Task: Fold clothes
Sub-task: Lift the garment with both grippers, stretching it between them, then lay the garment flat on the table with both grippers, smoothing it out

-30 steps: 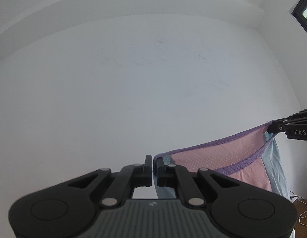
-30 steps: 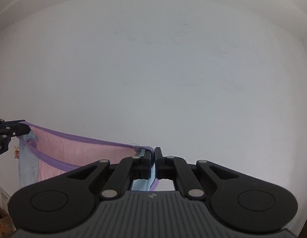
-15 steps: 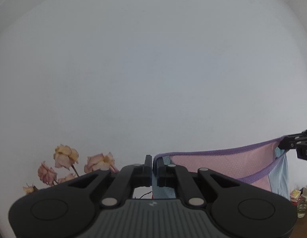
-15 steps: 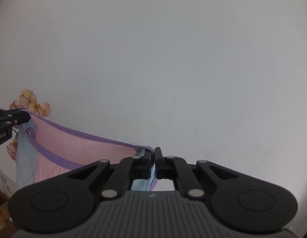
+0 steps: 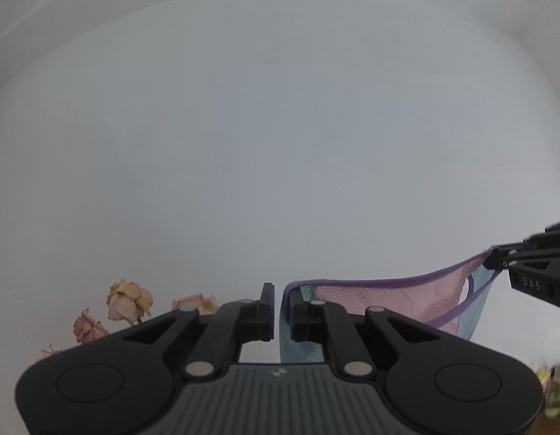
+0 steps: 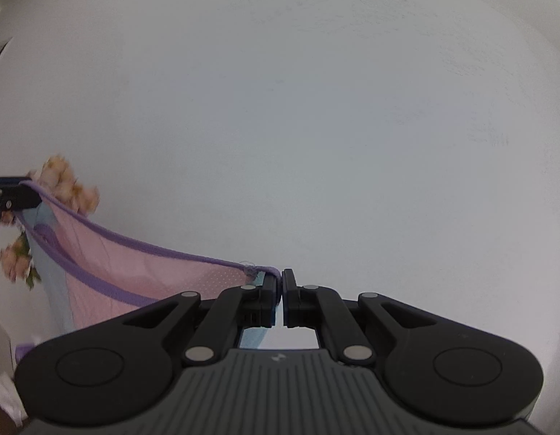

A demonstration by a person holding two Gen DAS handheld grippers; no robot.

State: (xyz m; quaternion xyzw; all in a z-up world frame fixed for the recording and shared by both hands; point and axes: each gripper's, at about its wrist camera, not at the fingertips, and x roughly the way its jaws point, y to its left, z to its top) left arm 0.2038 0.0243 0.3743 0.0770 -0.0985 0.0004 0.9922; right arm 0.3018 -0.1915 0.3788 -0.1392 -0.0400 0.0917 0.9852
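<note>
I am holding the pink garment (image 5: 396,302) up in the air, both jaws pinching its purple edge; folding is left.

It looked like a home: a plain white wall (image 5: 280,145), dried roses (image 5: 129,299), and small bottles (image 5: 555,384) nearby.

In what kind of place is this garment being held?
Probably a room in a home. A plain white wall fills both views, dried roses stand before it, and small bottles sit at the lower right edge.
</note>
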